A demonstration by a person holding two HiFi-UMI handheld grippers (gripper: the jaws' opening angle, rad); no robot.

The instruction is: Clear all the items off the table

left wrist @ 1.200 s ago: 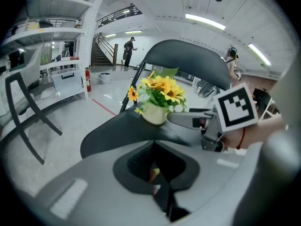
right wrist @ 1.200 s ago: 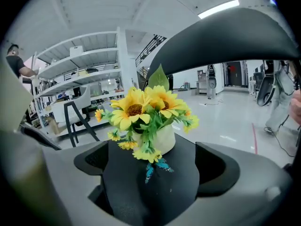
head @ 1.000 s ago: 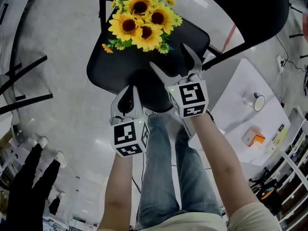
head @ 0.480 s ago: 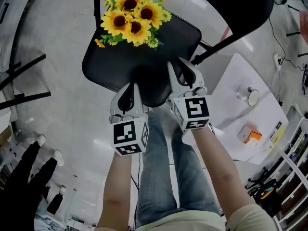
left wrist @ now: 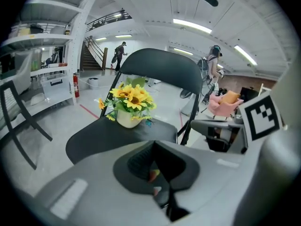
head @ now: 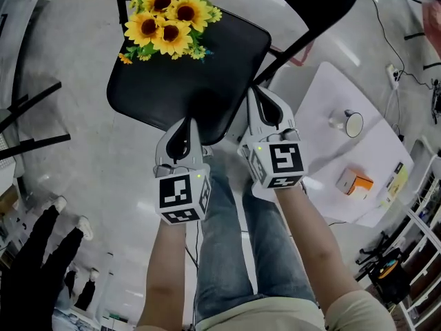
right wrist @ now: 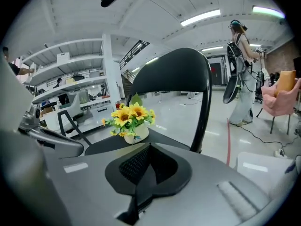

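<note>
Table (head: 320, 154): white, set low at the right of the head view, beside the chair (head: 186, 81) and not touching its seat.

Left to right in the head view:

(a) Sunflowers (head: 165, 19), a yellow bunch in a pale pot (left wrist: 126, 119), upright on the far left corner of the black chair seat. Both gripper views show them straight ahead on the seat, in front of the curved backrest.

(b) Left gripper (head: 186, 125), over the near edge of the seat. Its own view shows the jaws pressed together, with nothing made out between them.

(c) Right gripper (head: 253, 94), just beside the left one, over the near right edge of the seat and between the seat and the table. Its jaws have just been closing and now meet, with nothing between them. Both grippers point towards the sunflowers and are well apart from them.

(d) On the table: a round white object (head: 353, 123) towards the far side, an orange-and-white box (head: 353, 183) nearer the person, and a flat yellowish item (head: 394, 179) at the right edge. The three lie apart from one another, and neither gripper is near them.
</note>
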